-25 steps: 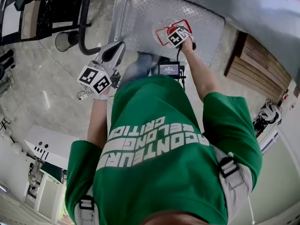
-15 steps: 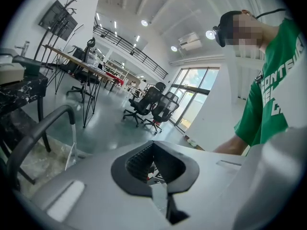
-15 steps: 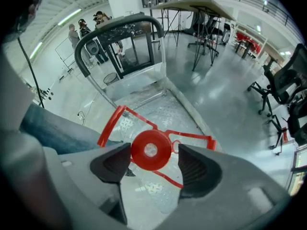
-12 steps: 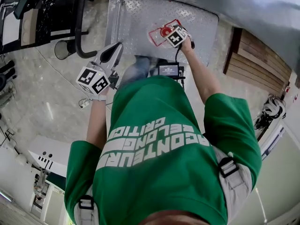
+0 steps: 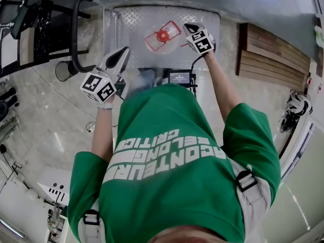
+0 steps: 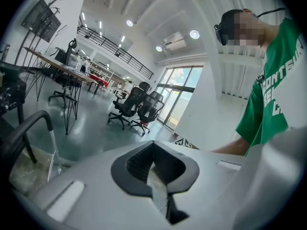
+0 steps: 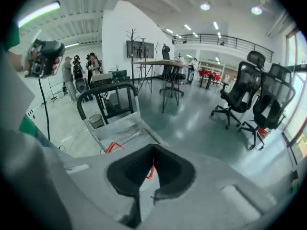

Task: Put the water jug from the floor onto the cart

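We see the water jug (image 5: 162, 36), clear with a red cap and a red carrying frame, lying on the diamond-plate deck of the cart (image 5: 131, 24), towards its middle. The cart's black handle (image 5: 75, 34) rises at the left end of the deck. Our right tool (image 5: 191, 28) hangs just beside the jug on its right and is not touching it. Its jaws are drawn almost together, with only a thin slit between them, and grip nothing. Through that slit in the right gripper view (image 7: 146, 176), bits of the jug's red frame (image 7: 112, 146) show on the cart (image 7: 120, 128) below. Our left tool (image 5: 121, 52) hovers off the cart's near left edge, well apart from the jug. In the left gripper view its jaws (image 6: 154, 176) likewise stand nearly closed and empty. A round wastebasket (image 5: 65, 71) sits on the floor near the cart handle.
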